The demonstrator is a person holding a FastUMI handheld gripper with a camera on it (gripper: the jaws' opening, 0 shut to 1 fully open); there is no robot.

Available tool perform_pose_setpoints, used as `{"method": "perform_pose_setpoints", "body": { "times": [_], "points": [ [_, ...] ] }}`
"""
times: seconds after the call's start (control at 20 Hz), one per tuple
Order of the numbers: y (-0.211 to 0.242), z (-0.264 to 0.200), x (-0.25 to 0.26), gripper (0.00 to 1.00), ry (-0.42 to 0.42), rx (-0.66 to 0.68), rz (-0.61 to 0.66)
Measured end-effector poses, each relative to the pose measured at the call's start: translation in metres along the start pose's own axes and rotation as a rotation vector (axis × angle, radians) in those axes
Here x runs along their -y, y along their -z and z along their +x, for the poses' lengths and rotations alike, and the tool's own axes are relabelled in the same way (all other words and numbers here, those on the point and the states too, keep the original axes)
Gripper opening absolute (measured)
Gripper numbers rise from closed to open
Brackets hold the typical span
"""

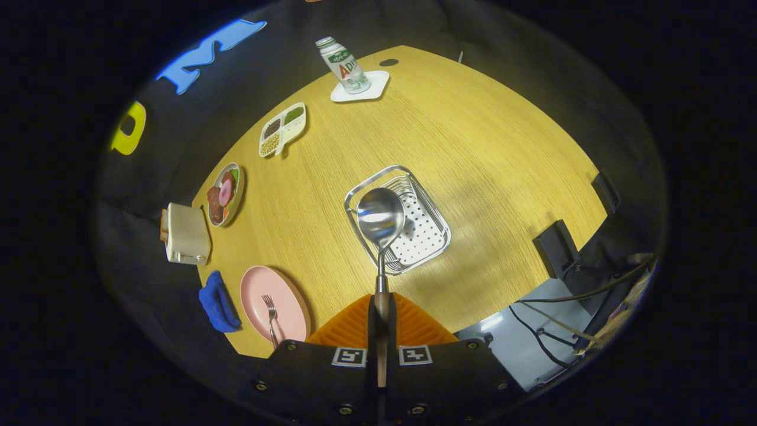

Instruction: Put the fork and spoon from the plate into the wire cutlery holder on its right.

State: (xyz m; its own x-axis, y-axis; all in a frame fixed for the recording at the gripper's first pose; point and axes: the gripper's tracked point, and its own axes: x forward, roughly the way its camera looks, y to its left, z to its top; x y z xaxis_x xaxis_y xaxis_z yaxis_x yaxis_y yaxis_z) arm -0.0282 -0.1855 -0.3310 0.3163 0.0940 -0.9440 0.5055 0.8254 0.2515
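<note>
1. Fingers (pixel 382 322) were closed on the spoon's handle when you reached this moment; both pressed against it, one on either side, with the handle running straight ahead between them.
2. Your spoon (pixel 380 216) stuck out beyond the fingers, its bowl facing the camera and hanging over the near-left part of the wire cutlery holder (pixel 427 232). You could not tell from this view whether the bowl touched the wire.
3. You had the holder sitting near the middle of the worktop (pixel 485 154), a rectangular wire basket with a perforated floor.
4. Your fork (pixel 270 317) lay on the pink plate (pixel 288 307), tines pointing toward the far edge. The plate sat at the near-left corner of the worktop, to the left of the fingers and well apart from the holder.
5. You had a blue cloth (pixel 217 302) just beside the plate, at the worktop's left edge.
6. Further along that left edge you had a toaster (pixel 186 234), a dish of food (pixel 225 193) and a divided tray (pixel 282 129).
7. Near the far corner, a bottle (pixel 343 64) stood on a white coaster (pixel 372 87).
</note>
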Motion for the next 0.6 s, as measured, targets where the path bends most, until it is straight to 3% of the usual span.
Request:
{"method": "perform_pose_setpoints", "body": {
  "times": [0.15,0.4,0.6],
  "points": [
    [-0.003,0.004,0.007,0.06,0.008,-0.025,0.014],
    [-0.028,-0.007,0.007,0.14,0.008,0.048,0.035],
    [-0.041,-0.018,0.012,0.15,0.016,0.09,0.037]
  ]
}}
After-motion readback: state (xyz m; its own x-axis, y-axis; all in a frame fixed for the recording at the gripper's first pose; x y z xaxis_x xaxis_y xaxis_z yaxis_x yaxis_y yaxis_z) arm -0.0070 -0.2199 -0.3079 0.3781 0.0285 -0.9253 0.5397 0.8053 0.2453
